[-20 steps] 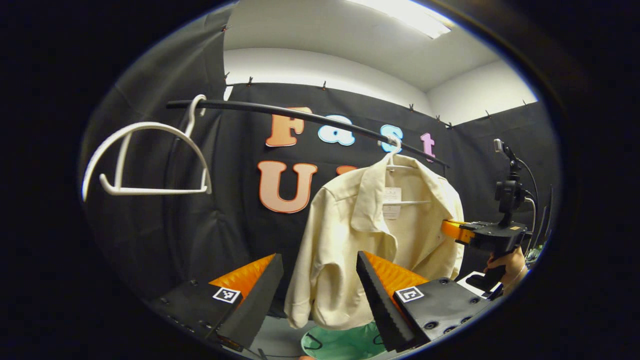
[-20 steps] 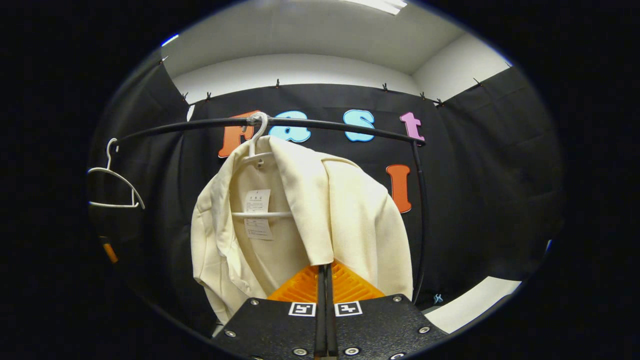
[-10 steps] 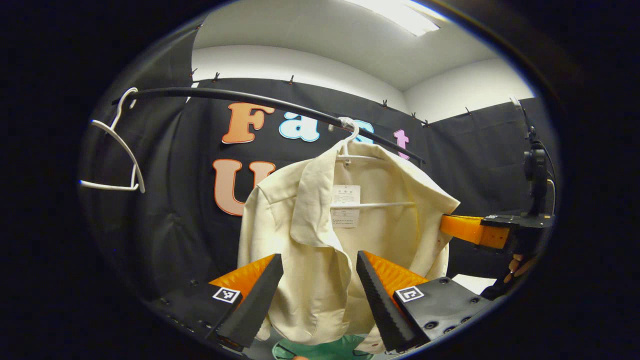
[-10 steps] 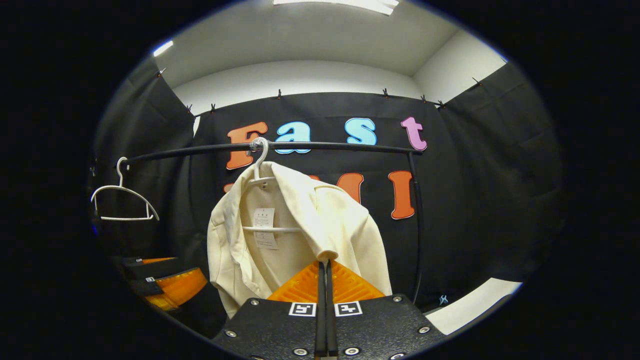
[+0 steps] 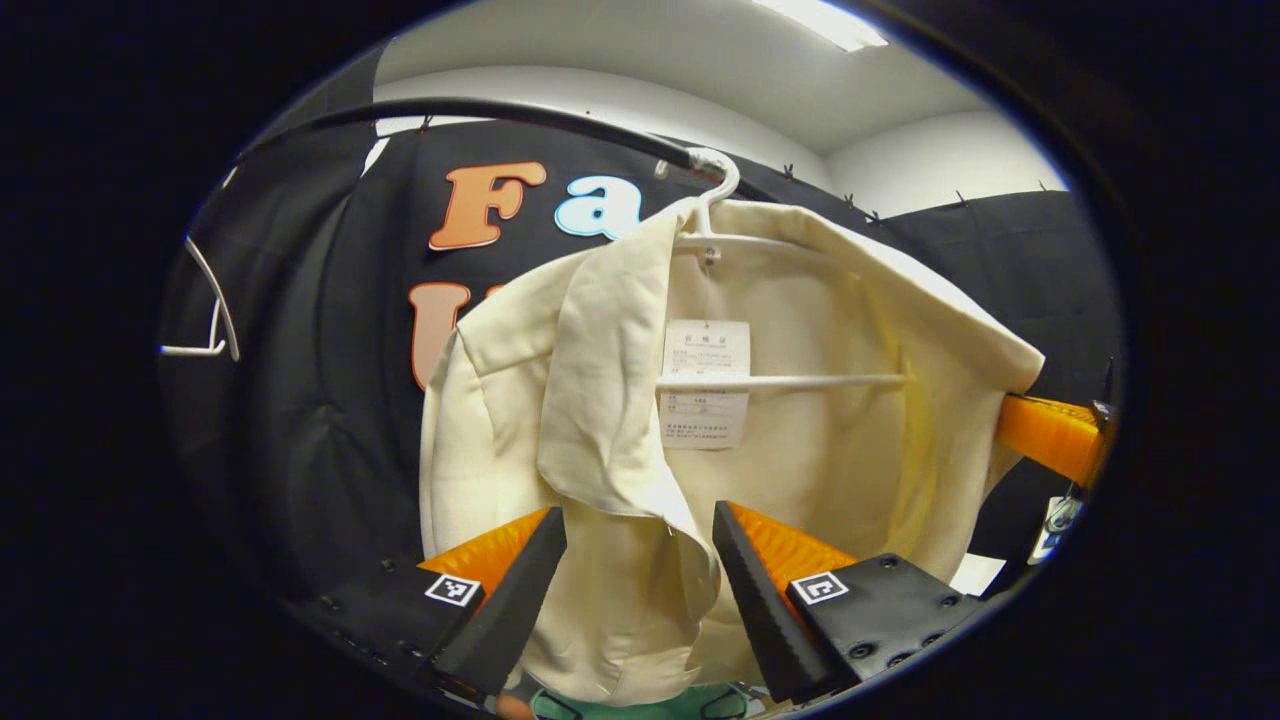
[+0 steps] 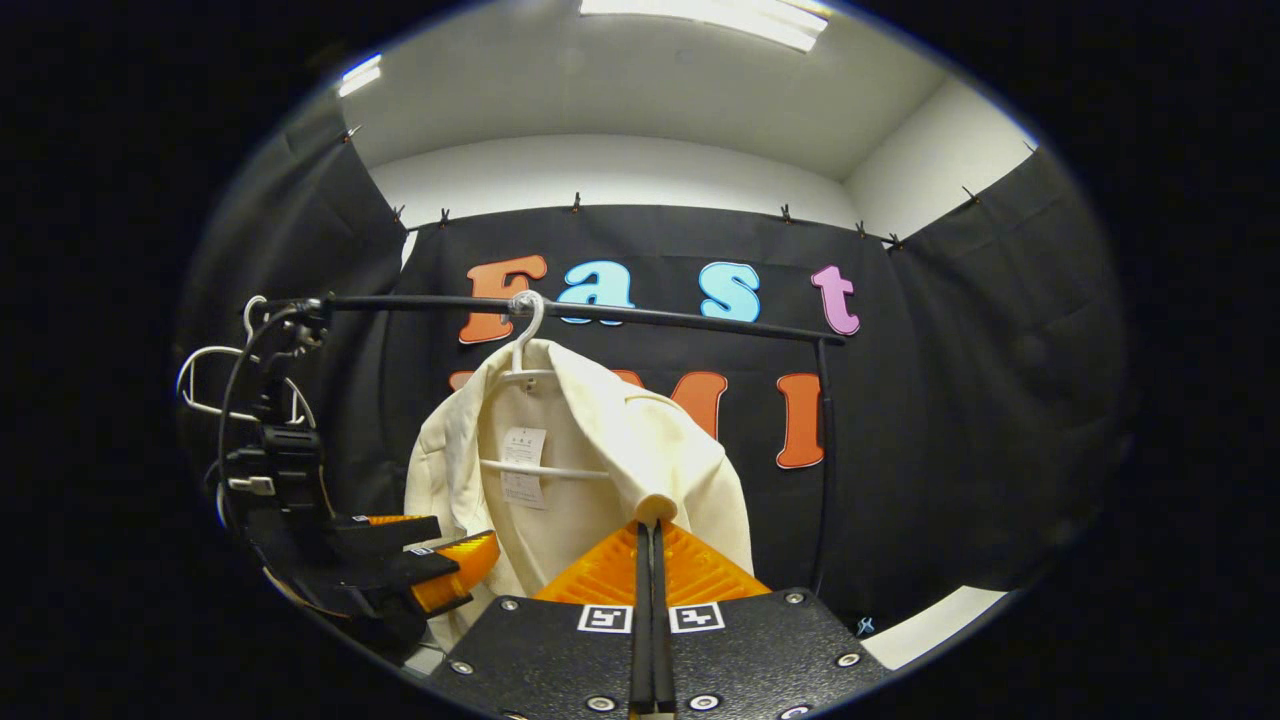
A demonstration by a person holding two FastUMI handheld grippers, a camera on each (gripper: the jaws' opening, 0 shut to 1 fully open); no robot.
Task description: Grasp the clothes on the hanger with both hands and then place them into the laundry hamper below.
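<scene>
A cream jacket (image 5: 800, 450) hangs on a white hanger (image 5: 780, 381) hooked over a black rail (image 5: 500, 108). My left gripper (image 5: 638, 515) is open, and the jacket's folded front edge hangs down between its two fingers. My right gripper (image 6: 648, 525) is shut on the jacket's (image 6: 600, 420) other front edge and holds that fold out toward the camera. In the left gripper view the right gripper (image 5: 1045, 435) pokes in at the jacket's right edge. In the right gripper view the left gripper (image 6: 430, 570) sits low beside the jacket's left side. A green hamper (image 5: 640, 705) peeks out under the hem.
An empty white hanger (image 5: 215, 310) hangs further left on the rail (image 6: 680, 318) and sits behind the left gripper's cable in the right gripper view (image 6: 200, 355). The rail's upright post (image 6: 822, 460) stands right of the jacket. A pale floor strip (image 6: 930, 625) lies at lower right.
My left gripper has closed in on the jacket, whose front edge now hangs between its open fingers. My right gripper has drawn back, still pinching the fabric edge.
</scene>
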